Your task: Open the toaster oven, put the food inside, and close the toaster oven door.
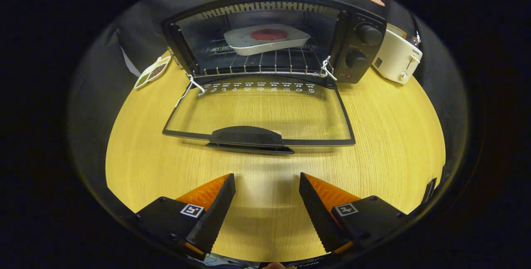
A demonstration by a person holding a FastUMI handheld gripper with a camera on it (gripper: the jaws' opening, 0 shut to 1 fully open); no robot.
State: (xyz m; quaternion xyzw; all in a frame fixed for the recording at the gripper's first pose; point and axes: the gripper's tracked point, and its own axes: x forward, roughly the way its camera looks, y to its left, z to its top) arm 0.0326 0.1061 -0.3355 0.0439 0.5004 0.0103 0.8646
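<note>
The toaster oven (274, 41) is seen at the far edge of the wooden table (386, 136), against the booth wall, with its glass door (259, 115) folded fully down and laid flat on the table top. One white tray (265, 39) is carried on the wire rack (257, 64) inside the cavity, and one round red piece of food (269, 34) lies on it. Two black knobs (363, 47) are counted on the control panel at the oven's right side. The door's handle (249, 136) is turned toward the gripper (267, 182), with a bare strip of table left between the handle and the fingertips. The gripper's fingers (215, 202) are held wide apart with nothing between them, well short of the handle. Open table is left on both sides of the lowered door. One white toaster (396, 57) is placed just beside the oven at the far right corner, and one small sectioned dish (152, 72) near the far left edge.
</note>
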